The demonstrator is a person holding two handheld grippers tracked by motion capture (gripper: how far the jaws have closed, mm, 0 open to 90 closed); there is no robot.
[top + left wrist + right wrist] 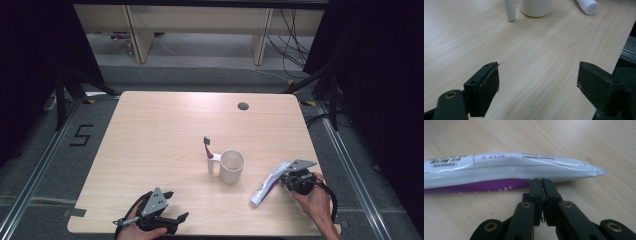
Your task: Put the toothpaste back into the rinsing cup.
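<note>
Soft flattened toothpaste tube [506,167], pale woodgrain table [584,137]

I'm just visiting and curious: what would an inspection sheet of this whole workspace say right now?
Surface: light wooden table, round grommet hole near the far edge.
Job's things: toothpaste tube lying flat; white mug upright; toothbrush standing beside the mug.
Clutter: nothing seen.
Grippers: right gripper shut, pinching the tube's edge; left gripper open, holding nothing.
Cables: black cable trailing from the right gripper; loose wires on the floor beyond.
Surroundings: dark curtains, grey floor marked 5.
</note>
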